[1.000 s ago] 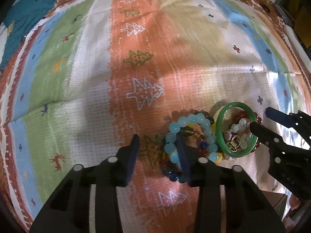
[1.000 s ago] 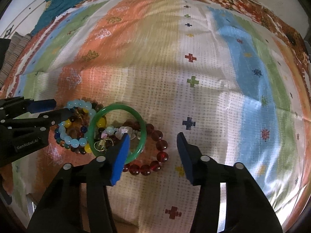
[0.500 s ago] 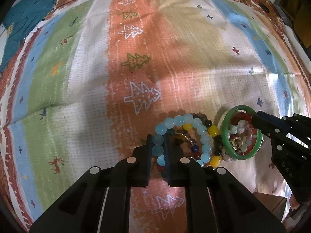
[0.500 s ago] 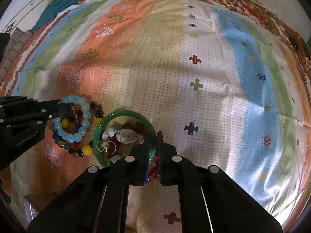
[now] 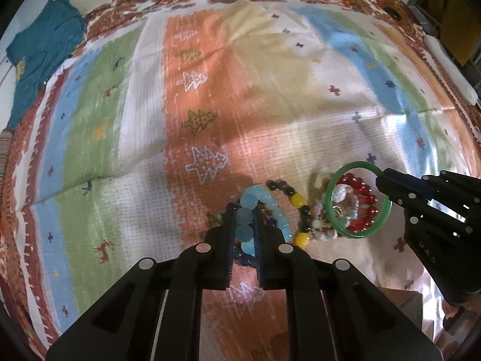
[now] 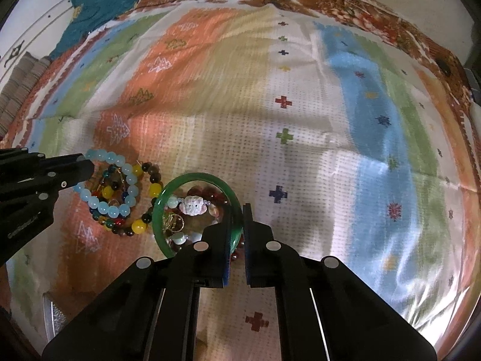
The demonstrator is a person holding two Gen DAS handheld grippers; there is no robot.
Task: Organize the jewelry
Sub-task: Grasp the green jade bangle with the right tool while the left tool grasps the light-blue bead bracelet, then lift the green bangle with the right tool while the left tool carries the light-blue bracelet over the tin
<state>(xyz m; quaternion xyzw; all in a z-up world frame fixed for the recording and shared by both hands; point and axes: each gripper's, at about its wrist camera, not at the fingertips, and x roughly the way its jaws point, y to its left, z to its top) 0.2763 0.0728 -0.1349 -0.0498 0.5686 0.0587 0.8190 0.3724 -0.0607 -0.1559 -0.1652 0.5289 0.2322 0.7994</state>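
Step in hand: separating the jewelry pile on the patterned blanket [image 5: 270,114]. My left gripper [image 5: 244,210] has its jaws clamped on the pale blue bead bracelet [image 5: 245,216]; my right gripper [image 6: 237,210] pinches the green bangle [image 6: 162,210]. Next, I judge: lift each clear slowly, since neighbouring strands look tangled.
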